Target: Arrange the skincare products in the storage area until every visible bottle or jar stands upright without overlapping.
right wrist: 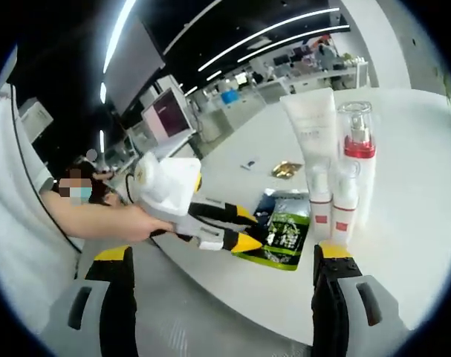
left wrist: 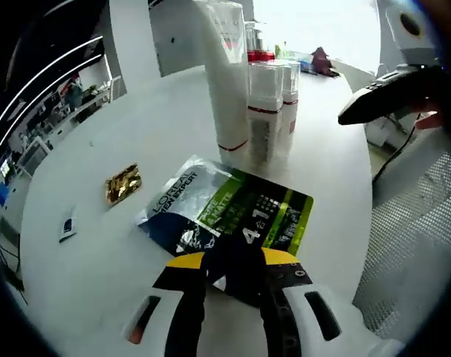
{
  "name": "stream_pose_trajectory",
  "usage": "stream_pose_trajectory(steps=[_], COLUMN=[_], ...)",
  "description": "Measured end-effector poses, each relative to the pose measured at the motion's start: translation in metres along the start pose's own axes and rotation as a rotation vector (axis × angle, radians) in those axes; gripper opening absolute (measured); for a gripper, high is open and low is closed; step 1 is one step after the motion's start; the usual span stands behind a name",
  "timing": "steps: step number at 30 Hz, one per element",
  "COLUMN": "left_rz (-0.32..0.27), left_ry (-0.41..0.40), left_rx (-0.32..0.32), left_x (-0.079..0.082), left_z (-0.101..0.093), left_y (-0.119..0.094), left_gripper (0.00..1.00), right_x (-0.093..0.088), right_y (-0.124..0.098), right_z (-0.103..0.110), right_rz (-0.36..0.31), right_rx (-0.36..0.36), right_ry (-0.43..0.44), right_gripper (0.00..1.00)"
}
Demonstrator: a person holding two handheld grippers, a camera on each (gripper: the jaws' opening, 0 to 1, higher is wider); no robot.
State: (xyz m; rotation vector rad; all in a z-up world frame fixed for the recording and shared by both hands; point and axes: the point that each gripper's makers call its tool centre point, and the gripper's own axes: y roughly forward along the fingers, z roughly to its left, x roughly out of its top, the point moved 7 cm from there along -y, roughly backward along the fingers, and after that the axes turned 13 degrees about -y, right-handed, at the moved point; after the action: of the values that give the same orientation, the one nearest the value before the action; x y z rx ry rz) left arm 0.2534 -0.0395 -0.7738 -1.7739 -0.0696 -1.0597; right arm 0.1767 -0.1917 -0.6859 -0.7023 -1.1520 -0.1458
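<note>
A flat dark-blue and green sachet (left wrist: 232, 204) lies on the white round table (left wrist: 99, 282). My left gripper (left wrist: 232, 266) is shut on its near edge, yellow-tipped jaws together. Behind the sachet stand a tall white tube (left wrist: 226, 74) and two small white bottles with red bands (left wrist: 267, 111). In the right gripper view a hand holds the left gripper (right wrist: 244, 240) at the sachet (right wrist: 286, 232), beside the tube (right wrist: 313, 134), a red-necked pump bottle (right wrist: 357, 149) and the small bottles (right wrist: 322, 204). My right gripper (right wrist: 224, 251) hangs open off the table's edge, nothing between its jaws.
A gold foil packet (left wrist: 122, 184) and a small blue-and-white card (left wrist: 67, 227) lie left of the sachet. More items sit at the table's far edge (left wrist: 314, 59). A mesh chair back (left wrist: 418, 223) stands at the right. The right gripper (left wrist: 392, 93) hovers upper right.
</note>
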Motion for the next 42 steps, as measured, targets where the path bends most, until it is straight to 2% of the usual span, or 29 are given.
stream_pose_trajectory(steps=[7,11,15,19,23,36,42], left_rz=[0.017,0.02,0.0,-0.035,-0.061,-0.079,-0.096], left_ry=[0.004,0.01,-0.006,-0.016,-0.034,-0.096,-0.14], left_rx=[-0.014,-0.009,-0.006,-0.004,0.012,0.079,0.089], left_x=[-0.001,0.0,0.001,0.004,0.002,-0.027,-0.038], left_z=[0.011,0.01,0.01,0.013,0.016,0.028,0.032], left_y=[-0.001,-0.002,-0.006,-0.013,-0.027,-0.079,-0.108], left_gripper=[0.26,0.27,0.27,0.34,0.39,0.47,0.57], right_x=[0.0,-0.001,-0.001,-0.002,-0.002,-0.002,0.0], right_y=[0.0,0.0,0.001,0.001,0.002,0.001,0.0], right_z=[0.0,-0.001,-0.001,-0.002,-0.007,-0.011,-0.01], right_rz=[0.005,0.006,0.008,0.017,0.004,-0.002,-0.011], right_rx=[-0.002,-0.004,-0.01,-0.018,-0.049,-0.084,-0.09], right_ry=[-0.001,-0.002,-0.007,-0.021,-0.047,-0.065,-0.095], right_gripper=[0.98,0.98,0.98,0.99,0.99,0.99,0.99])
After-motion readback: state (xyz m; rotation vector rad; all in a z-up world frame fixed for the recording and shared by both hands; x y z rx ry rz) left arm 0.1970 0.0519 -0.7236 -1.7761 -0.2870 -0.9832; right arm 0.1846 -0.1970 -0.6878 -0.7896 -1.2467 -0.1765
